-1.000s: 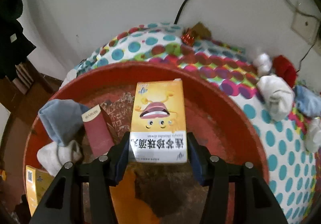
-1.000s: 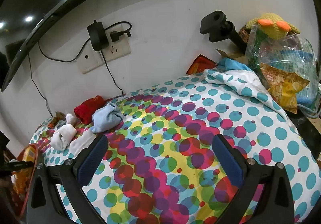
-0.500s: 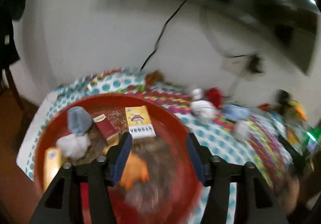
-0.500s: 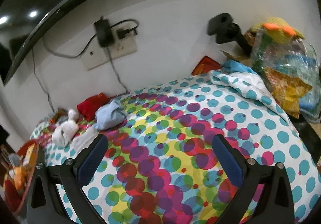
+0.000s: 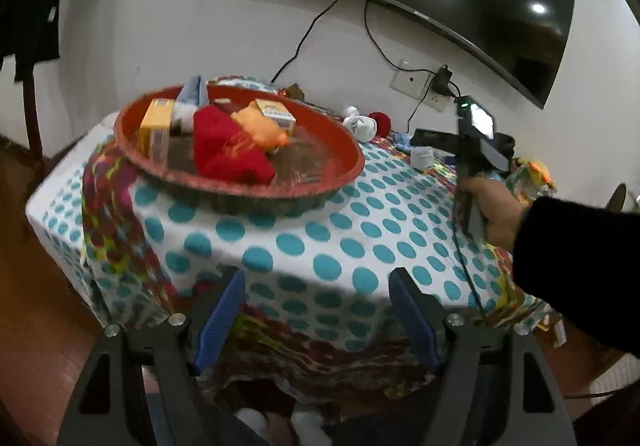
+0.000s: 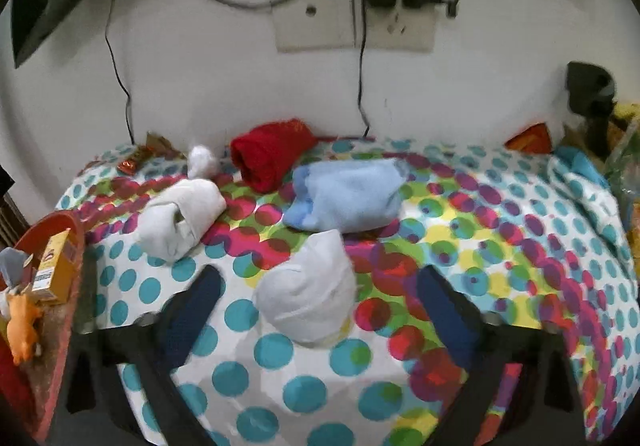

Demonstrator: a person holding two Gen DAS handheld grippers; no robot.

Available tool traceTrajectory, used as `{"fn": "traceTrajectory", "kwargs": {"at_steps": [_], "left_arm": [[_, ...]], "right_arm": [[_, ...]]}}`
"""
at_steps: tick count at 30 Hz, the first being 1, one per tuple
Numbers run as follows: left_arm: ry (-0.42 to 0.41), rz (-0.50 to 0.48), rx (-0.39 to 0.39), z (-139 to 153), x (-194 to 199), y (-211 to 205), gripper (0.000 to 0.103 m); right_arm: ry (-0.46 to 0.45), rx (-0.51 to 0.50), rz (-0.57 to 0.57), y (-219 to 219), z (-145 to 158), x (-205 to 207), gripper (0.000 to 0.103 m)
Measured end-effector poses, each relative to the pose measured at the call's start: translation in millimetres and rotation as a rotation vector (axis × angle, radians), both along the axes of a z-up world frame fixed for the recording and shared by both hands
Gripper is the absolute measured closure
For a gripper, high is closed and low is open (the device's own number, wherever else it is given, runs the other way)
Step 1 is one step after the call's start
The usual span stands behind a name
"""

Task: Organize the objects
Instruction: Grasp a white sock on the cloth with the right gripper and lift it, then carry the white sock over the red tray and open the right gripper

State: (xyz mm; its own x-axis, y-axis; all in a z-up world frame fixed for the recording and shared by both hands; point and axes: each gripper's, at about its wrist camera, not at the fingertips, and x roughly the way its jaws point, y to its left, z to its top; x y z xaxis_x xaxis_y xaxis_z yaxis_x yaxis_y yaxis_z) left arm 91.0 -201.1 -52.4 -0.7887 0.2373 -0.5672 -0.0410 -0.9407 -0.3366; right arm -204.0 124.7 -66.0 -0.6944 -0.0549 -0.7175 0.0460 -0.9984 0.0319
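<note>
My left gripper [image 5: 316, 310] hangs off the near edge of the table, its jaws opening with nothing between them. Beyond it sits the red tray [image 5: 344, 174], holding a yellow box [image 5: 154, 126], a second yellow box [image 5: 276, 116], a red cloth [image 5: 228, 150], an orange toy [image 5: 260, 130] and a blue sock [image 5: 194, 88]. My right gripper [image 6: 320, 310] is low over the dotted cloth with its jaws closing. A rolled white sock [image 6: 308, 302] lies between its fingers, and gaps show on both sides. Behind it lie a light blue sock [image 6: 344, 194], another white sock [image 6: 180, 218] and a red sock [image 6: 272, 154].
A person's hand [image 5: 492, 206] in a dark sleeve holds the right tool. The tray rim [image 6: 60, 222] is at the right view's left edge. A wall socket [image 6: 352, 22] with cables is behind, a bag [image 6: 624, 174] of items far right, and a small white ball [image 6: 202, 160] beside the red sock.
My left gripper let go of the yellow box, left it in the tray and pulled back off the table. My right gripper swung left to the socks and narrowed around the white one.
</note>
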Motion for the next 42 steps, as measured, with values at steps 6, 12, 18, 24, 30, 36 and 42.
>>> {"fn": "traceTrajectory", "kwargs": {"at_steps": [6,12,18,24,30,36,42], "left_arm": [[0.011,0.01,0.047,3,11,-9,0.027],[0.036,0.01,0.019,10,20,-5,0.027],[0.051,0.015,-0.031,15,32,1,0.027],[0.057,0.023,-0.05,19,46,0,0.027],[0.05,0.046,-0.048,19,50,-9,0.027],[0.032,0.069,-0.028,16,49,-18,0.027],[0.026,0.062,-0.04,13,49,-15,0.027]], "right_arm": [[-0.01,0.097,0.038,-11,0,7,0.059],[0.047,0.101,0.064,-16,31,43,0.06],[0.103,0.095,0.137,-39,69,82,0.06],[0.154,0.079,0.227,-79,99,115,0.06],[0.192,0.062,0.315,-124,117,141,0.059],[0.199,0.042,0.411,-170,116,170,0.059],[0.161,0.017,0.478,-198,95,191,0.059]]}}
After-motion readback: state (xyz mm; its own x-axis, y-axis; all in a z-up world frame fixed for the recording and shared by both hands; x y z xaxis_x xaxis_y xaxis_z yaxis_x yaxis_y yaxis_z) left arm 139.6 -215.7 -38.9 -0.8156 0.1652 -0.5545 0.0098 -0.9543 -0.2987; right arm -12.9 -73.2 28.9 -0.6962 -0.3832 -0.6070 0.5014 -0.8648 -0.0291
